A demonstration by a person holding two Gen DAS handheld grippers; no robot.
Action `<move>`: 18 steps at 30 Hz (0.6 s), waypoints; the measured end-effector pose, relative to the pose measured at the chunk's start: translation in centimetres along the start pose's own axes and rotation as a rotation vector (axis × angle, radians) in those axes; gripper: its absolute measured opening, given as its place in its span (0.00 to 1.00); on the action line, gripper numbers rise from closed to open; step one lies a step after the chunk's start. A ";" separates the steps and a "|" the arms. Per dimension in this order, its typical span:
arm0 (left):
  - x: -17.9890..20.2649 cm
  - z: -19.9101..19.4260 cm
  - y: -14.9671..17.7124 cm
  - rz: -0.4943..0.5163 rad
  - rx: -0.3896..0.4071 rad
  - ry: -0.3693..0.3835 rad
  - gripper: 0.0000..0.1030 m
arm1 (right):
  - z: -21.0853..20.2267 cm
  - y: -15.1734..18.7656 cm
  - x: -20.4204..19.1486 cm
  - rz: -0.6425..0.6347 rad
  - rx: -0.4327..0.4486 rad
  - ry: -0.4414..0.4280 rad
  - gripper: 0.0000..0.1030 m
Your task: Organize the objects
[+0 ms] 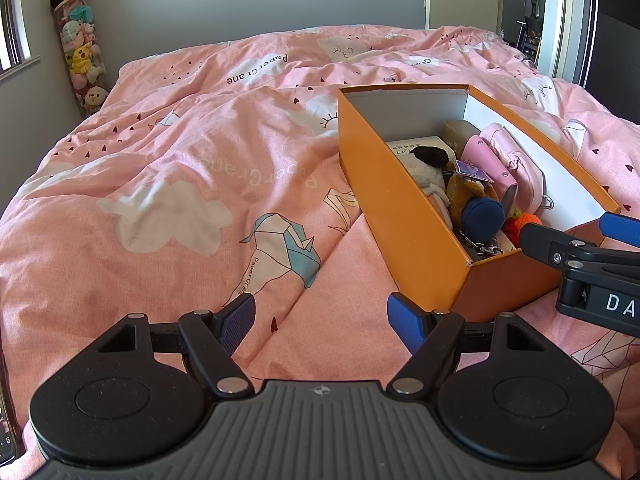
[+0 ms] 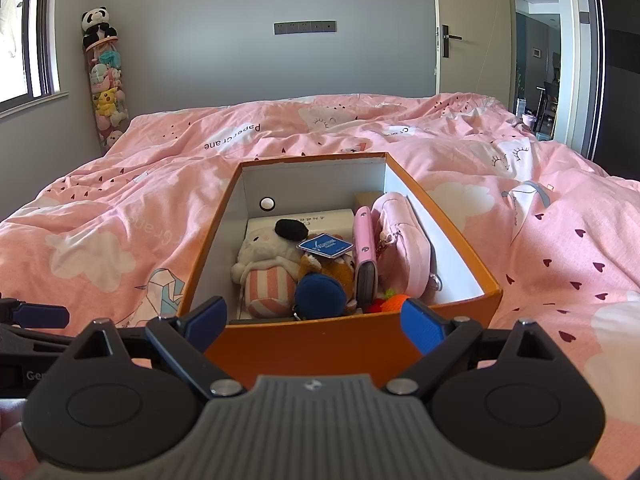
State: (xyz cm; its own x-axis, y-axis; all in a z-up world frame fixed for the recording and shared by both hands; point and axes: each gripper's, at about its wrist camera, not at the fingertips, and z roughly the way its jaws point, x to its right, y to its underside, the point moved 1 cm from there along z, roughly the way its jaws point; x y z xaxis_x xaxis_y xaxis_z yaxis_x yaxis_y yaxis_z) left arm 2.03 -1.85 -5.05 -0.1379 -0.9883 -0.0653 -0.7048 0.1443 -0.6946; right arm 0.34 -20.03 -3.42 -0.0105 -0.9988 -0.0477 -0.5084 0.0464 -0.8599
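An orange cardboard box (image 2: 352, 344) with white inner walls lies open on the pink bed; it also shows in the left wrist view (image 1: 404, 224). Inside it are a white plush toy (image 2: 264, 268), a brown plush with a blue tag (image 2: 326, 246), a dark blue round pouch (image 2: 320, 294), a pink case (image 2: 365, 248), a pink pouch (image 2: 404, 248) and a small orange-red knit item (image 2: 392, 303). My right gripper (image 2: 314, 326) is open and empty, just before the box's near wall. My left gripper (image 1: 320, 322) is open and empty over the duvet, left of the box.
The pink duvet (image 1: 180, 184) covers the bed in soft folds. A tall clear tube of plush toys (image 1: 82, 60) stands in the far left corner. A door (image 2: 460, 40) and doorway are at the far right. A window is at left.
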 end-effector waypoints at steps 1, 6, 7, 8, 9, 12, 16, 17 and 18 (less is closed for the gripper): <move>0.0 0.0 0.0 0.000 0.001 0.000 0.86 | 0.0 0.0 -0.1 0.000 0.000 0.000 0.91; 0.0 0.0 0.0 0.002 0.000 -0.001 0.86 | 0.0 0.0 -0.1 0.001 -0.001 0.000 0.91; 0.0 0.0 0.0 0.003 -0.001 -0.002 0.86 | 0.0 0.0 0.0 0.001 -0.001 0.000 0.91; -0.1 0.0 0.0 0.004 -0.001 -0.003 0.86 | 0.0 0.0 0.0 0.001 -0.001 0.000 0.91; -0.1 0.0 0.0 0.004 -0.001 -0.003 0.86 | 0.0 0.0 -0.1 0.001 -0.001 0.000 0.91; -0.2 0.1 0.1 0.005 -0.002 -0.004 0.86 | 0.1 0.1 -0.1 0.002 -0.003 -0.001 0.91; -0.1 0.0 0.1 0.006 0.000 -0.004 0.86 | 0.1 0.2 -0.2 0.006 -0.004 -0.004 0.91; -0.1 0.0 0.1 0.006 -0.001 -0.004 0.86 | 0.1 0.2 -0.3 0.007 -0.006 -0.004 0.91; -0.2 0.1 0.1 0.006 0.000 -0.003 0.86 | 0.1 0.2 -0.3 0.008 -0.007 -0.004 0.91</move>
State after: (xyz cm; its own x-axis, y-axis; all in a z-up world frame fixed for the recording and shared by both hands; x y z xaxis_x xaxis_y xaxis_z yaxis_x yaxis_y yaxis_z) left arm 2.03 -1.65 -5.16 -0.1401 -0.9875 -0.0718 -0.7041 0.1503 -0.6940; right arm 0.32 -19.71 -3.61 -0.0115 -0.9983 -0.0567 -0.5143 0.0545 -0.8559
